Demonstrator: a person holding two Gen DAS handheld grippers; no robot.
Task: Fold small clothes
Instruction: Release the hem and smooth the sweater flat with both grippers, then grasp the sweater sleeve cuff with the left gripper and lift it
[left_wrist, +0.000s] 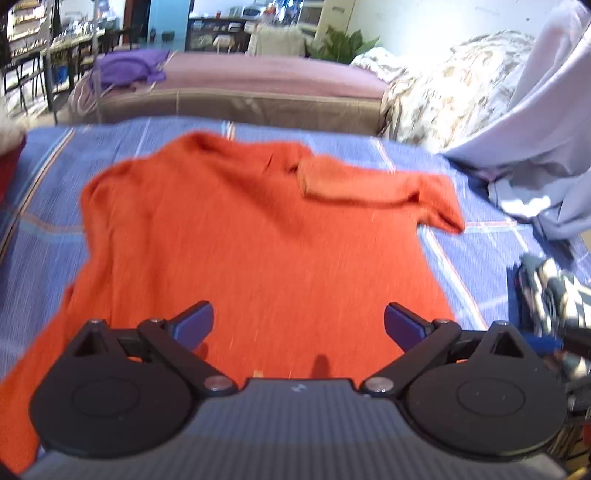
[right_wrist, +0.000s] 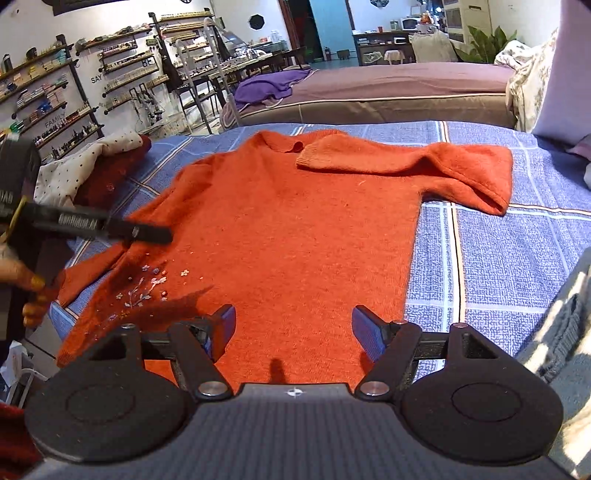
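Orange sweater (right_wrist: 288, 236) flat on blue plaid bed (right_wrist: 517, 266), one sleeve folded across chest. Left gripper (left_wrist: 298, 325) above hem, jaws spread, empty. Right gripper (right_wrist: 293, 332) above hem, jaws spread, empty.

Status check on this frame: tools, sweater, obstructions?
Both tools open, empty. Orange sweater flat, one sleeve folded in. Nothing on it.

You can read white print "GenRobot.AI" on side of left claw (right_wrist: 110, 227), right wrist view. On wall (right_wrist: 88, 88) behind shelves (right_wrist: 48, 110), partly hidden letters: "SAY", "FAMILY", "BE". Left wrist view too blurred, nothing legible for you there.
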